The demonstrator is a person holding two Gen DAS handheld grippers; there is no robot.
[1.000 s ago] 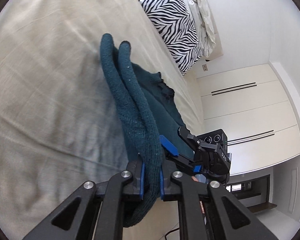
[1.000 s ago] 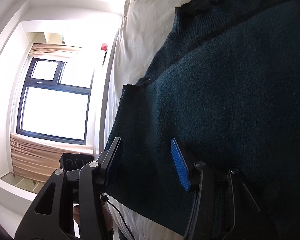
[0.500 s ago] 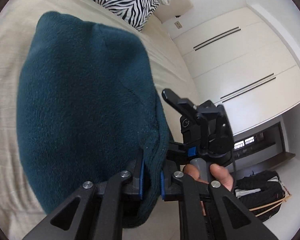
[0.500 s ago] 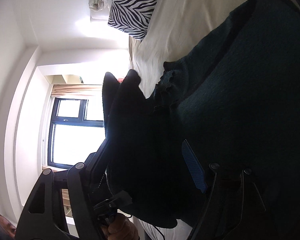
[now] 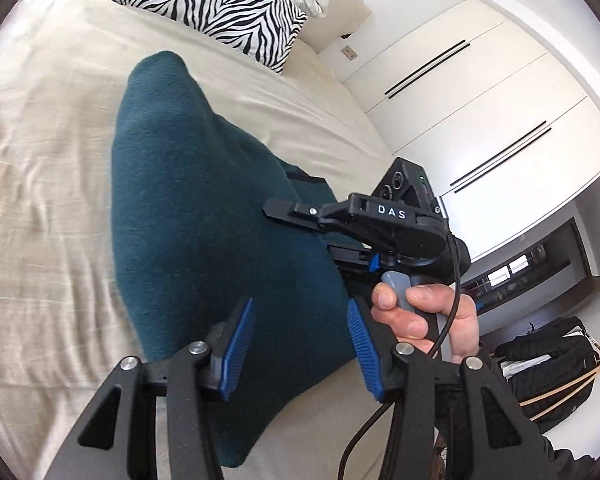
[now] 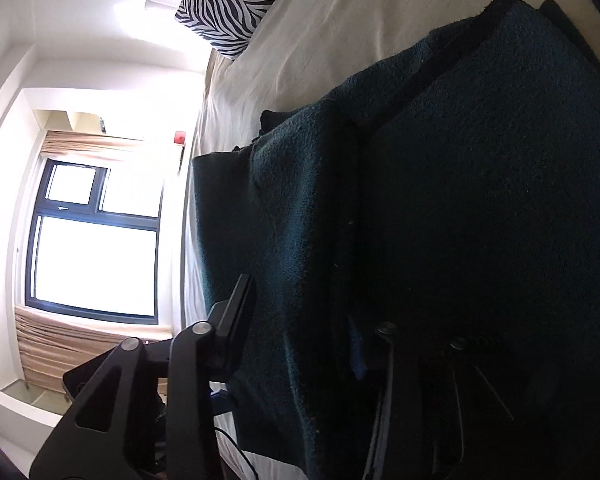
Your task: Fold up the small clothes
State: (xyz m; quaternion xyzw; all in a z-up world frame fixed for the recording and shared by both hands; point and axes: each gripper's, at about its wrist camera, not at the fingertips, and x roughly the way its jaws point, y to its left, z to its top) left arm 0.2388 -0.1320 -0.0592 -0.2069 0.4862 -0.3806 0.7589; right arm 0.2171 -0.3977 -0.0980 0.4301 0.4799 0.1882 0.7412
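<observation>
A dark teal knit sweater (image 5: 204, 216) lies folded over on the beige bed sheet (image 5: 48, 184). My left gripper (image 5: 300, 332) hovers just above its near end. Its jaws are opening and its blue pads (image 5: 238, 346) stand apart, clear of the cloth. A person's hand (image 5: 420, 312) holds my right gripper (image 5: 300, 230) at the sweater's right edge. In the right wrist view the right gripper (image 6: 300, 312) is closing on a thick fold of the sweater (image 6: 480, 200), which fills the gap between its fingers. Its right finger is largely lost in dark cloth.
A zebra-print pillow (image 5: 220, 0) and crumpled pale bedding lie at the head of the bed. White wardrobe doors (image 5: 480, 100) stand to the right, with a black bag (image 5: 548, 372) on the floor below. A bright window (image 6: 92, 240) is beyond the bed's edge.
The left gripper carried the raised fold over onto the sweater, then let it go and opened. The right gripper closed on a fold at the sweater's edge.
</observation>
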